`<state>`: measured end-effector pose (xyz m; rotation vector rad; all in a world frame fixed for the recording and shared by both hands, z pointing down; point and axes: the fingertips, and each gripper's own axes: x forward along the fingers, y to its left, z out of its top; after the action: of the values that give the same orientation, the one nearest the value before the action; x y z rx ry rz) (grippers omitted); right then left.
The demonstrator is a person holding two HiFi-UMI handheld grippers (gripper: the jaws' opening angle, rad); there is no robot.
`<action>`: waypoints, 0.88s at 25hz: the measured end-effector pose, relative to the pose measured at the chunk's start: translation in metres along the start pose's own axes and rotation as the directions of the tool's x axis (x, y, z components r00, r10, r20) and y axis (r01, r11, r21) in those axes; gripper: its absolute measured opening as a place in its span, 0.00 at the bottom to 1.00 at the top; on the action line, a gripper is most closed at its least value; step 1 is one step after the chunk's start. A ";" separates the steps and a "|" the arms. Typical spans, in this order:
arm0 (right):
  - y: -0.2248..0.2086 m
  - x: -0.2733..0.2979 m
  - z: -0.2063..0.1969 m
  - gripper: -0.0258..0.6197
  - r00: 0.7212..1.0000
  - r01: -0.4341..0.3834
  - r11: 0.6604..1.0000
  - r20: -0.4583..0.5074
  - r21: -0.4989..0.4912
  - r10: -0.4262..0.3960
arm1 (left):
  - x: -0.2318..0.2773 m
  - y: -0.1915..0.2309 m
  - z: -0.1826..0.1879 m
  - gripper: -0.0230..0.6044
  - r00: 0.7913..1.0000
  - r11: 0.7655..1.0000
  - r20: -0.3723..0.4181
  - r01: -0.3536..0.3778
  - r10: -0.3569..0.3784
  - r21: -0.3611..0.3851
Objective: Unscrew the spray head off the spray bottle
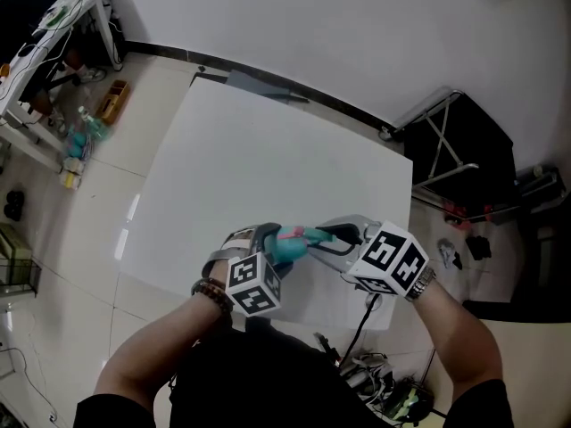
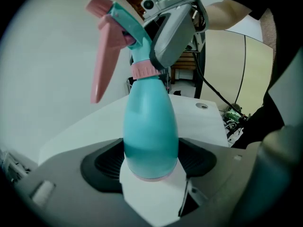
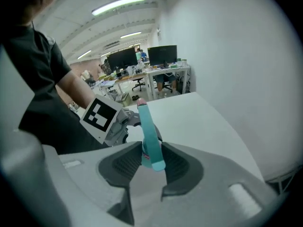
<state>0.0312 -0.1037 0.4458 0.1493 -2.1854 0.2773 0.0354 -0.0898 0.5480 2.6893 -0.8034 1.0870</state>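
- Two grippers, one bottle, one spray head, one table; nothing else on the surface.
- Left gripper [image 2: 150,163]: jaws set wide and clamped on the wide base of the bottle [image 2: 150,122], a ribbed pad pressing on either side.
- Bottle: teal, held up over the near edge of the table [image 1: 268,150], closer to the near right corner than the near left.
- Long axis: roughly level and running along that near edge, base towards the left gripper, neck towards the right one.
- One pink collar [image 2: 144,70] at the neck, seated against the bottle, so spray head [image 2: 124,19] not yet off.
- One pink trigger [image 2: 102,65], slanting off the head to one side and back alongside the bottle's shoulder.
- Right gripper [image 3: 152,161]: jaws drawn in to a narrow gap and closed on the teal spray head, pads touching both its flat sides, pink nozzle tip poking out beyond them.
- Beyond the grippers: bare white surface out to the far edge.
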 end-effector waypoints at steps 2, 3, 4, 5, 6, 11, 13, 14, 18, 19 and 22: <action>-0.003 -0.002 0.001 0.22 0.998 -0.004 0.996 0.060 0.088 -0.001 | -0.001 0.001 0.001 0.64 1.000 1.000 0.007 -0.007 0.007 -0.009; -0.004 -0.003 0.002 0.22 0.996 -0.008 0.992 0.090 0.129 -0.004 | -0.002 0.001 0.002 0.64 1.000 1.000 0.009 -0.009 0.009 -0.013; -0.005 -0.004 0.002 0.22 0.993 -0.012 0.986 0.119 0.168 -0.008 | -0.002 0.001 0.002 0.64 1.000 1.000 0.012 -0.010 0.010 -0.018; -0.006 -0.006 0.003 0.22 0.989 -0.017 0.979 0.147 0.205 -0.014 | -0.002 0.002 0.003 0.64 1.000 1.000 0.015 -0.011 0.011 -0.025; -0.008 -0.007 0.004 0.22 0.984 -0.023 0.970 0.174 0.241 -0.020 | -0.003 0.003 0.004 0.64 1.000 0.999 0.018 -0.013 0.014 -0.033; -0.012 -0.013 0.005 0.22 0.959 -0.037 0.928 0.273 0.370 -0.071 | -0.005 0.007 0.007 0.64 0.999 0.999 0.006 -0.041 0.042 -0.026; -0.011 -0.014 0.003 0.22 0.958 -0.024 0.924 0.272 0.381 -0.087 | -0.006 0.009 0.007 0.64 0.998 0.998 -0.015 -0.066 0.066 0.003; -0.012 -0.014 0.003 0.22 0.960 -0.011 0.926 0.264 0.378 -0.096 | -0.007 0.011 0.006 0.64 0.996 0.996 -0.028 -0.082 0.083 0.020; -0.013 -0.016 -0.001 0.22 0.967 0.046 0.922 0.214 0.386 -0.138 | -0.009 0.020 0.007 0.64 0.983 0.983 -0.085 -0.153 0.162 0.104; -0.014 -0.017 -0.002 0.22 0.968 0.052 0.913 0.206 0.404 -0.146 | -0.009 0.022 0.008 0.64 0.979 0.978 -0.096 -0.166 0.178 0.124; -0.017 -0.017 -0.007 0.22 0.968 0.046 0.865 0.192 0.499 -0.163 | -0.008 0.026 0.007 0.64 0.968 0.964 -0.122 -0.198 0.221 0.176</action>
<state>0.0504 -0.1184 0.4384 0.6126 -2.2789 0.7889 0.0214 -0.1103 0.5350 2.6629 -1.0345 1.4314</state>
